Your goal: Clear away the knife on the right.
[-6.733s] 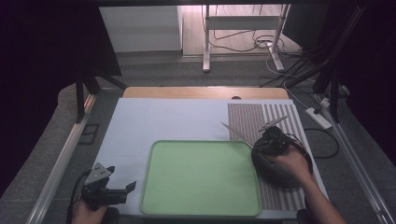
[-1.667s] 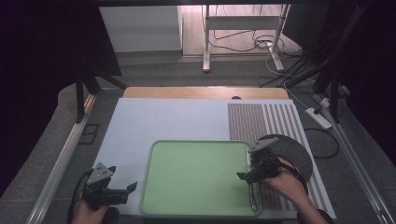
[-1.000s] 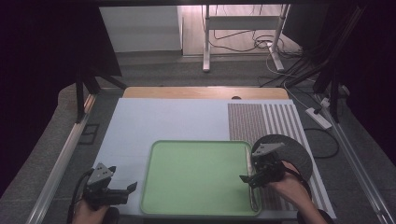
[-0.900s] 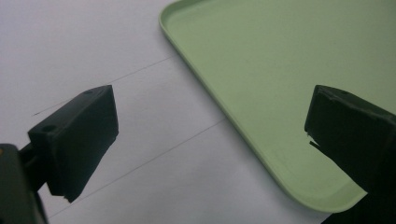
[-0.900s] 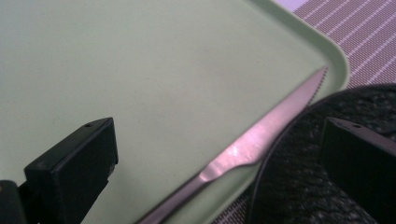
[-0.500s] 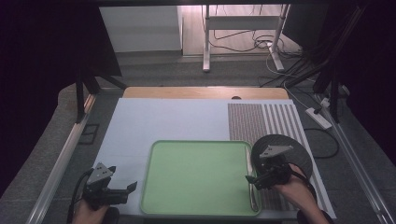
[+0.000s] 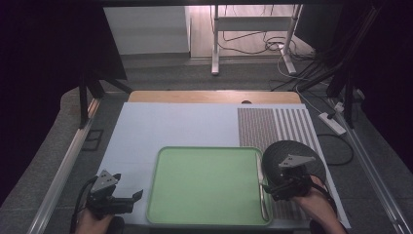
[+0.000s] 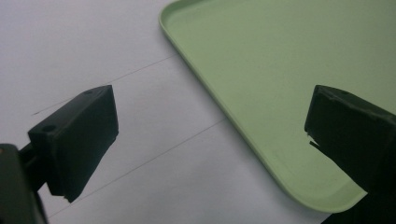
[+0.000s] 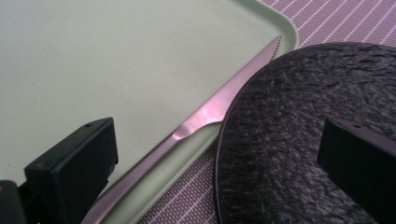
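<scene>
My right gripper (image 7: 267,187) hangs over the right edge of the green tray (image 7: 204,185), and its two black fingers (image 9: 74,163) stand wide apart with nothing clamped between them. In the right gripper view the table knife (image 9: 205,116) runs up through the gap between those fingers, closer to the left one, and it lies along the inside of the tray's right rim with its serrated tip pointing away from me. The dark round plate (image 9: 303,140) sits under and in front of the right finger, its edge just beside the knife's blade and lapping the tray rim; beneath it I see the striped placemat (image 9: 327,21).

From the high view the knife (image 7: 260,187) lies lengthwise against the tray's right wall, just ahead of my right fingertips, with the plate (image 7: 288,158) off to their right.

My left gripper (image 7: 122,201) rests near the tray's left side, fingers (image 8: 77,140) also spread and empty. In the left gripper view the tray's near corner (image 8: 280,116) reaches in between them, toward the right finger, and the white table cover (image 8: 116,70) lies before the left one.
</scene>
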A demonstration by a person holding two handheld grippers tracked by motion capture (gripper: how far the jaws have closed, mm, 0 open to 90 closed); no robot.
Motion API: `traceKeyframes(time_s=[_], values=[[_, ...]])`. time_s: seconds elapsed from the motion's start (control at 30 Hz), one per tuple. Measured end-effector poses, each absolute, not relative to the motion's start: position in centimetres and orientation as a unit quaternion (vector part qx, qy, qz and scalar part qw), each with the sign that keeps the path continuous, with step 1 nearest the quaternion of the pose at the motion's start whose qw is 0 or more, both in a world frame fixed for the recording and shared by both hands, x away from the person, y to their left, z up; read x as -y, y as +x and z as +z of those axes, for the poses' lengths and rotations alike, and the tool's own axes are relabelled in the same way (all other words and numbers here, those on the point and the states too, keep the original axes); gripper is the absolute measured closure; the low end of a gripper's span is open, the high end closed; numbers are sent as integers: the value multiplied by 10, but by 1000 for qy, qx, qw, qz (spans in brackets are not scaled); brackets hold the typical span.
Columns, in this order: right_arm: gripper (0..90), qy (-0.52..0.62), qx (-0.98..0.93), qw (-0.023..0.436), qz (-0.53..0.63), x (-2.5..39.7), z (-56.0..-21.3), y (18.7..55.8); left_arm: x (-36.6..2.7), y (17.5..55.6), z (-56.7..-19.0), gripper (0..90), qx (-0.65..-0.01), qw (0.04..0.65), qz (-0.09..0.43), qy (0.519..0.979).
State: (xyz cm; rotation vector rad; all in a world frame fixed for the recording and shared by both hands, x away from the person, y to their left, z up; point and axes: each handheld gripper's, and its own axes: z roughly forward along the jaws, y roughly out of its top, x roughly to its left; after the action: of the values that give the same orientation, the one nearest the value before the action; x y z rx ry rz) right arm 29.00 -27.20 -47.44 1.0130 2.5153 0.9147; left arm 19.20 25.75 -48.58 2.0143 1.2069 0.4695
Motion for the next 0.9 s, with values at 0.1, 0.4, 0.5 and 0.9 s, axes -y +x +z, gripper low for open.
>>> traceKeyframes(time_s=[0.1, 0.4, 0.5, 0.9], values=[[0, 353, -868, 136, 321, 275, -474, 288, -257, 192, -486, 37, -469, 365, 183, 783], [0, 361, -863, 138, 326, 284, -475, 281, -258, 193, -486, 37, -471, 366, 180, 782], [0, 365, -860, 136, 330, 287, -475, 279, -258, 193, -486, 37, -472, 368, 179, 781], [0, 388, -843, 142, 344, 300, -471, 271, -258, 193, -486, 37, -473, 368, 179, 781]])
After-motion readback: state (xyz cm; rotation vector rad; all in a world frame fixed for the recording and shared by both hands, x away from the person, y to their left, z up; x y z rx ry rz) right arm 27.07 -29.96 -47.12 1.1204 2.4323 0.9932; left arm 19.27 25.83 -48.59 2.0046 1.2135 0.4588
